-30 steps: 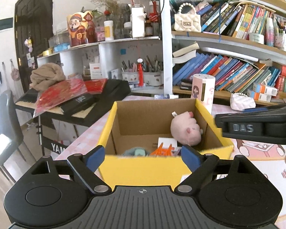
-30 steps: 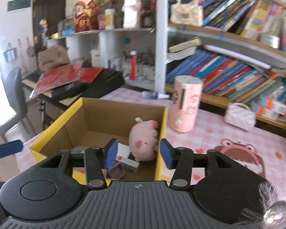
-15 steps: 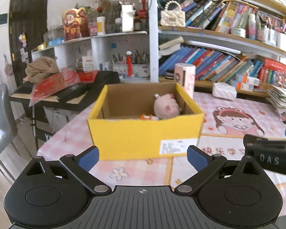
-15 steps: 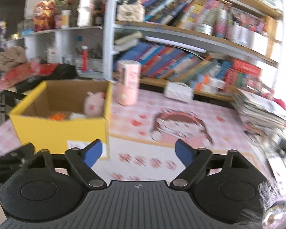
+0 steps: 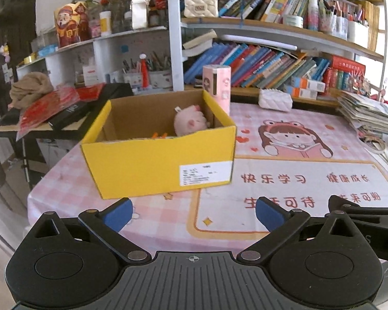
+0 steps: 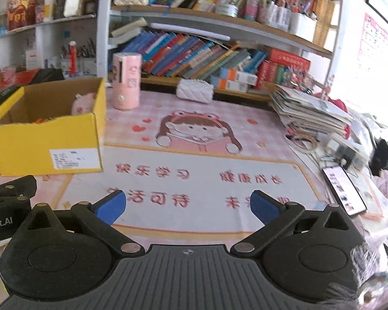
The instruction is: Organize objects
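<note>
A yellow cardboard box (image 5: 157,162) stands on the pink table mat (image 5: 297,170), at the left in the right wrist view (image 6: 46,139). Inside it lie a pink plush pig (image 5: 190,123) and something orange (image 5: 159,135), mostly hidden by the front wall. My left gripper (image 5: 192,210) hovers in front of the box, its jaws opening, with nothing between them. My right gripper (image 6: 187,204) is over the printed mat to the right of the box, jaws also opening and empty. The pig (image 6: 82,103) shows above the box rim there too.
A pink cylinder (image 6: 126,80) stands behind the box, and a white quilted pouch (image 6: 195,90) lies by the bookshelf. At the right edge sit a stack of papers (image 6: 310,113), a tape roll (image 6: 304,140) and a phone (image 6: 342,190). A keyboard stand (image 5: 64,113) is left of the table.
Both grippers have drawn back from over the box toward the table's near edge. The right one swung right and its jaws spread from narrow to wide. The left jaws widened a little.
</note>
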Motion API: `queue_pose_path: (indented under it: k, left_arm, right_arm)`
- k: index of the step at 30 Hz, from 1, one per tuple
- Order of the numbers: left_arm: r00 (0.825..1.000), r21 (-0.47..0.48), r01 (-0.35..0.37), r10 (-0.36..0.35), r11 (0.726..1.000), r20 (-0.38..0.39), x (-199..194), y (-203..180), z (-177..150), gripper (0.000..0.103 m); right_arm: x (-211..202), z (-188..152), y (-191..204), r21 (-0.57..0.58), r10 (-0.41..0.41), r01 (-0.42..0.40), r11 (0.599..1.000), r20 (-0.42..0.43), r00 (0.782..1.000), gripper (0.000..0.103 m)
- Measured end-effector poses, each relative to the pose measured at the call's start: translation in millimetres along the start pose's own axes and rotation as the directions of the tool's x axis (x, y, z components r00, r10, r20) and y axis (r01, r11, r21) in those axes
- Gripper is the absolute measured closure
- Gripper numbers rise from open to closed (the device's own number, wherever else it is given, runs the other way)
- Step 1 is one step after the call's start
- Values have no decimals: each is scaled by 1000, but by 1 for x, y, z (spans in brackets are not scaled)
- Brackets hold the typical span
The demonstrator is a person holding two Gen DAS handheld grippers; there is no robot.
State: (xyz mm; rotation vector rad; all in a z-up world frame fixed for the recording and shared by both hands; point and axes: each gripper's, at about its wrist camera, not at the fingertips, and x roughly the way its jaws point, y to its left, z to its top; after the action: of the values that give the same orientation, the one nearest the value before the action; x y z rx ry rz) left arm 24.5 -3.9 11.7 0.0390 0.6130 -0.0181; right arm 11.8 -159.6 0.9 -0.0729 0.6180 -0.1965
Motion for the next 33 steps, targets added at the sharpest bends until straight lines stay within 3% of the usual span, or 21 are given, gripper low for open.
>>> queue_pose_path:
  k: [13, 33]
  left_arm:
    - [996, 49, -62, 65, 997, -62, 6, -22, -6, 1]
    - [991, 51, -103, 106, 993, -79, 3, -27, -12, 1]
  right_arm:
    - [9, -4, -15, 23, -26, 27, 999, -52, 998, 0]
    - [9, -9, -18, 15, -40, 42, 999, -74, 996, 0]
